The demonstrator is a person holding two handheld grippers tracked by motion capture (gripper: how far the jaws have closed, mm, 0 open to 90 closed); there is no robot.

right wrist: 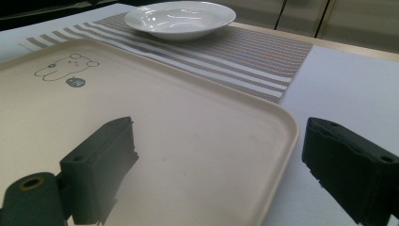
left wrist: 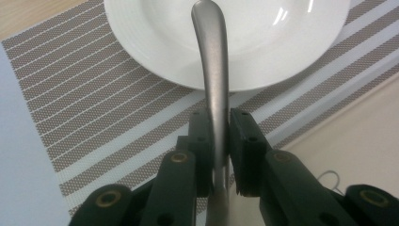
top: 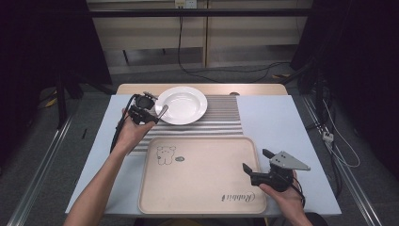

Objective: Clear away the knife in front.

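Note:
A metal utensil (left wrist: pixel 211 56) is clamped by its handle in my left gripper (left wrist: pixel 219 123), whose pads press on both sides of it. Whether it is a spoon or a fork is hidden. The handle's end reaches over the near rim of a white plate (left wrist: pixel 282 42). From above, the left gripper (top: pixel 154 116) hovers at the plate's (top: pixel 181 104) left edge with the utensil (top: pixel 163 112) pointing toward it. My right gripper (top: pixel 254 159) stands open over the right edge of a beige tray (top: pixel 197 188), with nothing between its jaws (right wrist: pixel 216 141).
The plate sits on a striped placemat (top: pixel 221 120) at the far middle of the table. The tray (right wrist: pixel 188 117) bears a bear drawing (top: pixel 165 155) and lies near the front edge. Pale blue tabletop (top: pixel 273 117) flanks both sides.

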